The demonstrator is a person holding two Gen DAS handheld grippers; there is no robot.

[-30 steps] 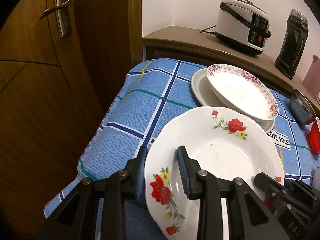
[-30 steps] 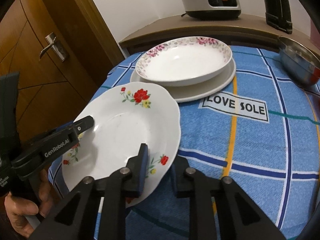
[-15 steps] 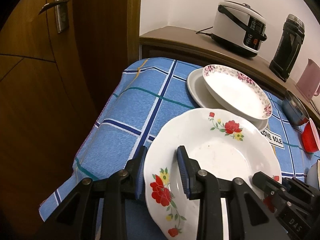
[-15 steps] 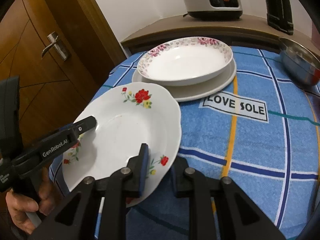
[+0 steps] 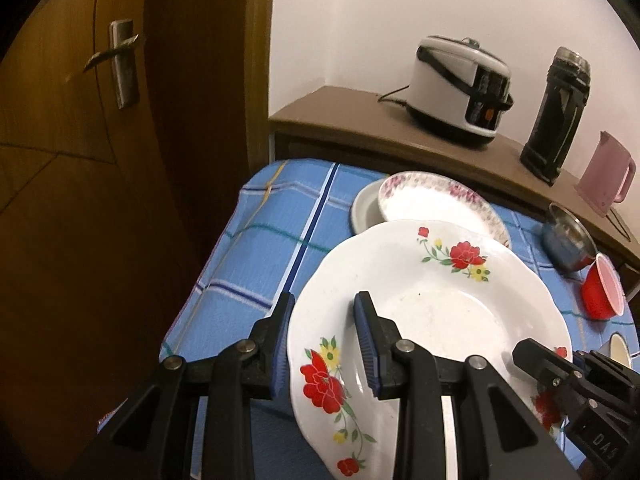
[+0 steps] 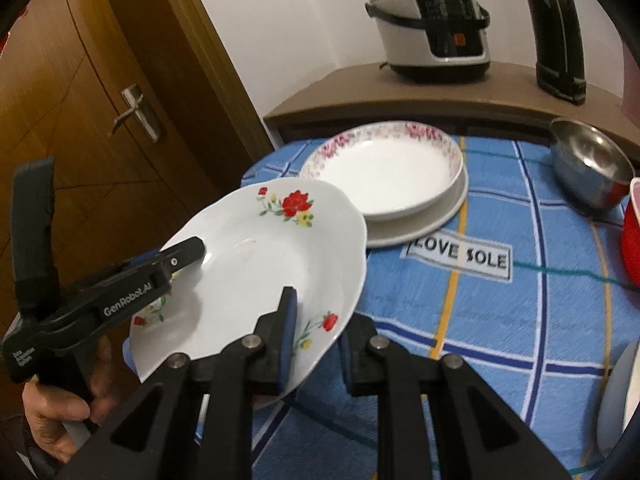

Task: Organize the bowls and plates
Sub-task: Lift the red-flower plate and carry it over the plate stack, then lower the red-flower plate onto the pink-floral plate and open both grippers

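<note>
A white plate with red flowers (image 5: 432,312) (image 6: 260,272) is held above the blue checked tablecloth (image 6: 520,304). My left gripper (image 5: 324,316) is shut on its left rim and my right gripper (image 6: 318,316) is shut on its near right rim. The left gripper also shows in the right wrist view (image 6: 176,256). Behind it, a pink-rimmed deep plate (image 6: 384,168) (image 5: 436,204) sits stacked on a plain grey plate (image 6: 436,216).
A steel bowl (image 6: 588,168) and a red bowl (image 6: 632,232) lie at the right. A rice cooker (image 6: 432,28), a black flask (image 6: 556,28) and a pink jug (image 5: 606,178) stand on the wooden shelf behind. A wooden door (image 5: 100,160) is at the left.
Both grippers have lifted the flowered plate off the cloth and carried it up and toward the stacked plates. Its far rim now overlaps them in view.
</note>
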